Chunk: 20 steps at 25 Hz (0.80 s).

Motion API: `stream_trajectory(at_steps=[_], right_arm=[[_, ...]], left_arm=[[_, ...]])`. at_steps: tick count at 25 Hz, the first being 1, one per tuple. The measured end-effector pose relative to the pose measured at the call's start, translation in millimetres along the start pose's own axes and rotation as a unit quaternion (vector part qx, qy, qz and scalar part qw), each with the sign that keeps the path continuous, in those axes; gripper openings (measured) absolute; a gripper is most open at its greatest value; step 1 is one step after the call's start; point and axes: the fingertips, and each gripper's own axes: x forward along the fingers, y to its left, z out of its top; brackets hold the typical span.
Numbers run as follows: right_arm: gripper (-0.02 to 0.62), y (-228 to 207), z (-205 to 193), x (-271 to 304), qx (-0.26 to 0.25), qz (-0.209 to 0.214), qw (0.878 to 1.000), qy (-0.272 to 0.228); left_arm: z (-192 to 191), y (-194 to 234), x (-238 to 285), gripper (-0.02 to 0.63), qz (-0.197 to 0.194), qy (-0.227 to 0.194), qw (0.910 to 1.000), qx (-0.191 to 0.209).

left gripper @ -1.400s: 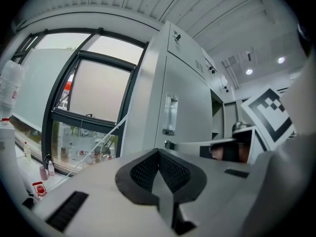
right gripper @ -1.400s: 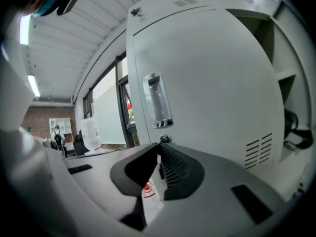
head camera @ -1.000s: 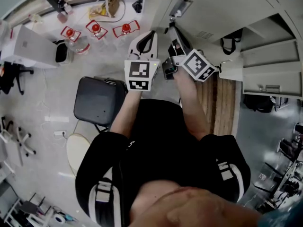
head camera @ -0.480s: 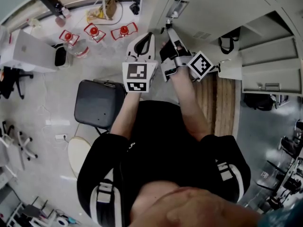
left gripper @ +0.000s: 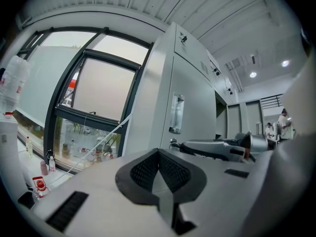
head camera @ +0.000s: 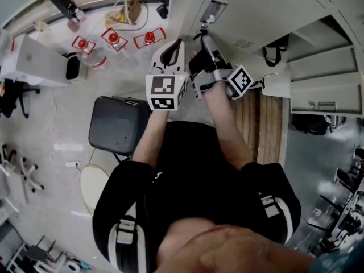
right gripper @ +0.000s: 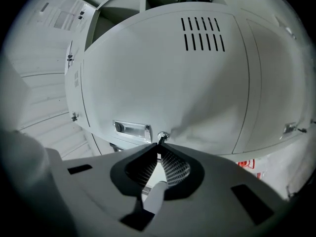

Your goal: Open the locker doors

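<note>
— Locker door (right gripper: 197, 93): where is it?

— Straight ahead, closed. My right hand-held gripper (right gripper: 159, 146) is clenched on the key (right gripper: 160, 140) in its lock (right gripper: 162, 135). My left hand-held gripper (left gripper: 158, 154) has its jaws pressed together, empty, just beside.

— Anything around you?

— To my right an open locker (head camera: 324, 61) with a dark bag (head camera: 277, 53) inside. A chair (head camera: 119, 121) stands at my left.

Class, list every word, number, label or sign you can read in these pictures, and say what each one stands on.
Nothing here can be read as text.
Marker cubes: black-and-white square patterns only, no letters.
Red-and-white sign past the edge of the locker door: too blurred to read.
Label holder on that door: no print can be made out.
</note>
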Motion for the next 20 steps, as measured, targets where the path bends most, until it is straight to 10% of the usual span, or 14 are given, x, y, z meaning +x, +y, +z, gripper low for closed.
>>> stream_trajectory(at_steps=[11,15,20], right_arm=[[0.146,10.4,7.6,-1.4,-0.225,-0.038,0.973,0.028],[0.149,26.9,4.7,2.7,-0.349,-0.046,0.935,0.045],[0.149,45.8,-6.3,8.8,-0.518,-0.058,0.85,0.076]], left_arm=[[-7.0,-1.3,6.3,0.009,0.0,0.007,1.0,-0.003],[-13.1,-0.4,7.2,0.009,0.002,0.012,0.9999,-0.007],[-14.9,2.4,8.0,0.009,0.006,0.011,0.9999,-0.009]])
